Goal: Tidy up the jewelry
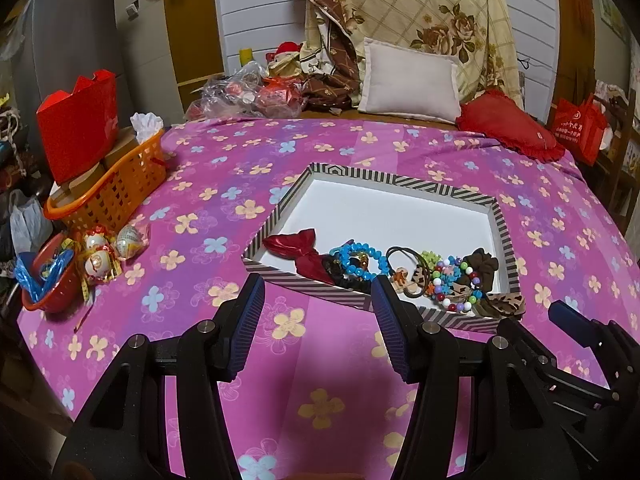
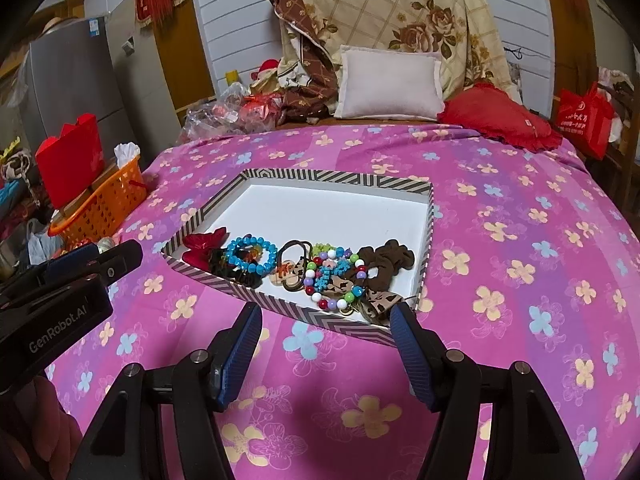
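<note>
A striped shallow box (image 1: 400, 180) (image 2: 340, 178) with a white inside lies on the pink flowered bedspread. Along its near side lie a red bow (image 1: 298, 246) (image 2: 202, 246), a blue bead bracelet (image 1: 360, 260) (image 2: 252, 256), a multicolour bead bracelet (image 1: 456, 284) (image 2: 340, 280), a brown scrunchie (image 1: 482, 266) (image 2: 390, 260) and a leopard-print bow (image 1: 504, 304) (image 2: 380, 300). My left gripper (image 1: 318, 294) is open and empty just before the box's near edge. My right gripper (image 2: 326, 320) is open and empty, also just short of the box.
An orange basket (image 1: 116, 188) (image 2: 104, 206) with a red bag (image 1: 78, 124) stands at the left edge. A red bowl (image 1: 52, 280) and wrapped eggs (image 1: 100, 256) lie near it. A white pillow (image 1: 412, 80) and red cushion (image 1: 508, 124) sit at the back.
</note>
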Tool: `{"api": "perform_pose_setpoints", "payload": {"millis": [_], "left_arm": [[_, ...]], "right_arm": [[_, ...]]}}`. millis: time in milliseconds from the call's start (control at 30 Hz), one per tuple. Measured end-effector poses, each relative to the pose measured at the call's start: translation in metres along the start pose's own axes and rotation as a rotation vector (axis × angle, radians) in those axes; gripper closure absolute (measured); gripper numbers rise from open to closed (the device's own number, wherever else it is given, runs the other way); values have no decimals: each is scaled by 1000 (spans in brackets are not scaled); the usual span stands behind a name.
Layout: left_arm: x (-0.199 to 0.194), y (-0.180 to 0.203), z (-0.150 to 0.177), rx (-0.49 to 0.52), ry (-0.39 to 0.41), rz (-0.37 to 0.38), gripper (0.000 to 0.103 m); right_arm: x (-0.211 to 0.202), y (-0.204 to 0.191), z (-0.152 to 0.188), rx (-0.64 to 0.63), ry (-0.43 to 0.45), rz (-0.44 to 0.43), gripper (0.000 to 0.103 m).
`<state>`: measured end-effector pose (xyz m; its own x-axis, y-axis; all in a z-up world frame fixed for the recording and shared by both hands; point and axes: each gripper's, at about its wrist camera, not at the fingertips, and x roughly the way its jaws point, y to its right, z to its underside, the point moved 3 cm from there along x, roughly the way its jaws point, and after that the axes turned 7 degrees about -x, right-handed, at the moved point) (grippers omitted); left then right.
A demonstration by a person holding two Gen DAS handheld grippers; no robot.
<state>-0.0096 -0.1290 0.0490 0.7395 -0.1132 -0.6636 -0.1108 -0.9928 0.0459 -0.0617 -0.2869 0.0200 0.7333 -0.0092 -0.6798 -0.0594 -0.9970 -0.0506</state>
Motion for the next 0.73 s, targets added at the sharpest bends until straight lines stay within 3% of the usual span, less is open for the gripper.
{"api": "perform_pose_setpoints", "payload": {"millis": [733], "left_arm": [[20, -3, 3, -11, -27, -11, 48]], "right_arm": [[15, 19, 4, 9, -21, 19, 37]]}}
